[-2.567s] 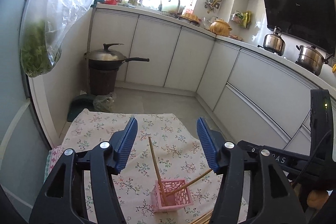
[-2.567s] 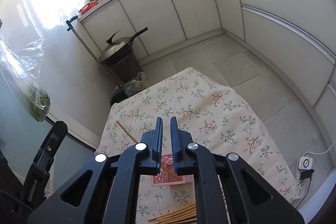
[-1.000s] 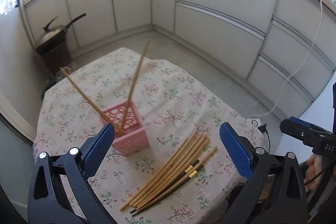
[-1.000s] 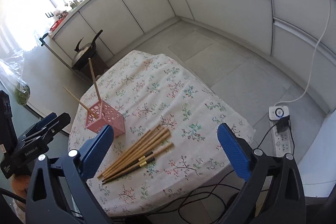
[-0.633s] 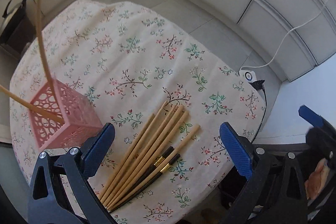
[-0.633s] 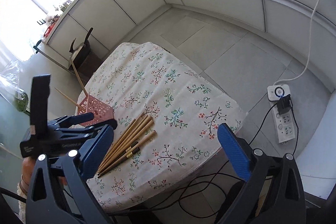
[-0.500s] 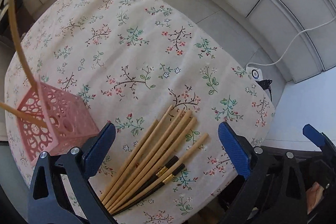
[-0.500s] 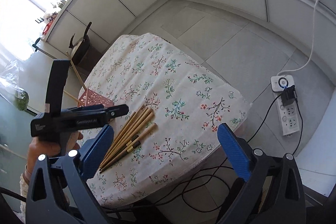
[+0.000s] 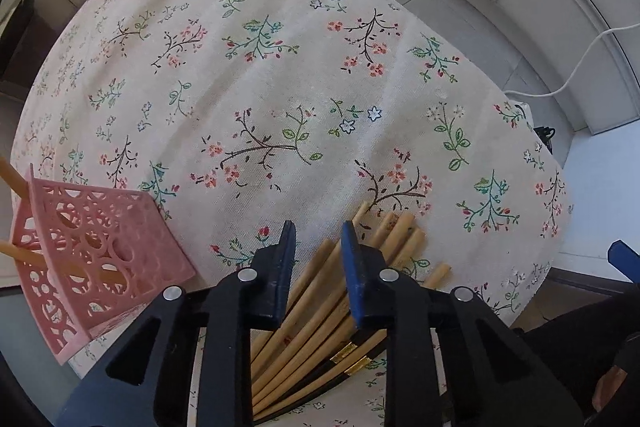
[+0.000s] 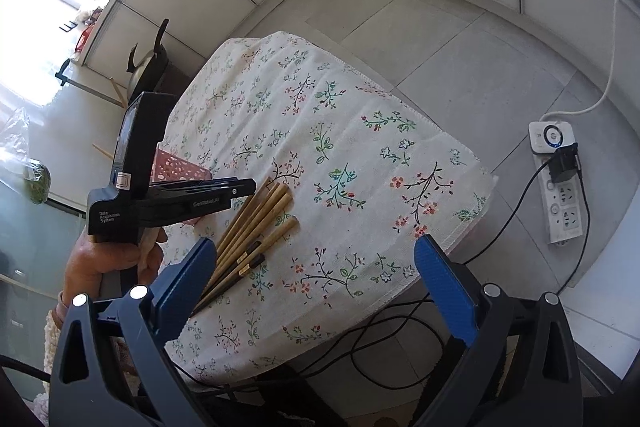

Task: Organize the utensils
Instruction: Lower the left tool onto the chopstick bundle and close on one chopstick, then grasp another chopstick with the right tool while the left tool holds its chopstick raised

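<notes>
A bundle of wooden and dark chopsticks (image 9: 320,307) lies on the floral tablecloth (image 9: 280,87). My left gripper (image 9: 316,239) is low over the bundle's left side, its blue fingers narrowed around one wooden chopstick; contact is not clear. A pink lattice holder (image 9: 80,259) with two chopsticks in it stands to the left. In the right wrist view the left gripper (image 10: 244,187) reaches over the chopsticks (image 10: 256,223), with the holder (image 10: 176,167) behind it. My right gripper (image 10: 316,275) is wide open and empty, held above the table's near edge.
A power strip (image 10: 558,179) with cables lies on the tiled floor to the right. A wok on a stool (image 10: 152,67) stands past the table's far end. White cabinets line the walls.
My left gripper has dropped down onto the chopstick bundle and its fingers have narrowed from wide open. The right gripper has stayed open and drawn back above the table's edge.
</notes>
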The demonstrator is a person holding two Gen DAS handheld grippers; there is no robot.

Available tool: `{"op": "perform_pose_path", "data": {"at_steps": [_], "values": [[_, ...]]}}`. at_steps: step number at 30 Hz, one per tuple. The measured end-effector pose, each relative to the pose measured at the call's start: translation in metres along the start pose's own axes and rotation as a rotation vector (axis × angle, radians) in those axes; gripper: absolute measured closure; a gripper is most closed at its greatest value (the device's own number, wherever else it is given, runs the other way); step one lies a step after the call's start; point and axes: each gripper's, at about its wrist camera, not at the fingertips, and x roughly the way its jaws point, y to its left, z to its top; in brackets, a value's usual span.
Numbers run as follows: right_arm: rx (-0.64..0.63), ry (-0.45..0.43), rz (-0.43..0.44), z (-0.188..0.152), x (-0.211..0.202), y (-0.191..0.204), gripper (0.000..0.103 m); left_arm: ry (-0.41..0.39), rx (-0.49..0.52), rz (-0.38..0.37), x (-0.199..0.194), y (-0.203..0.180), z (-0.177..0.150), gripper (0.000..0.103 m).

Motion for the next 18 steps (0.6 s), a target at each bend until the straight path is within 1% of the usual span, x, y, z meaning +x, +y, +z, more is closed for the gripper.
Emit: {"op": "perform_pose_path", "data": {"at_steps": [3, 7, 16, 18], "values": [[0.020, 0.009, 0.004, 0.001, 0.002, -0.004, 0.007, 0.011, 0.014, 0.024, 0.001, 0.001, -0.001, 0.081], [0.021, 0.008, 0.000, 0.000, 0.003, -0.004, 0.007, 0.020, 0.015, 0.041, 0.004, 0.004, -0.011, 0.081], [0.024, 0.014, -0.004, -0.001, 0.004, -0.003, 0.007, 0.044, 0.030, 0.048, 0.018, 0.012, -0.019, 0.084], [0.022, 0.017, -0.004, -0.001, 0.004, -0.003, 0.007, 0.042, 0.033, 0.041, 0.020, 0.012, -0.022, 0.086]]}}
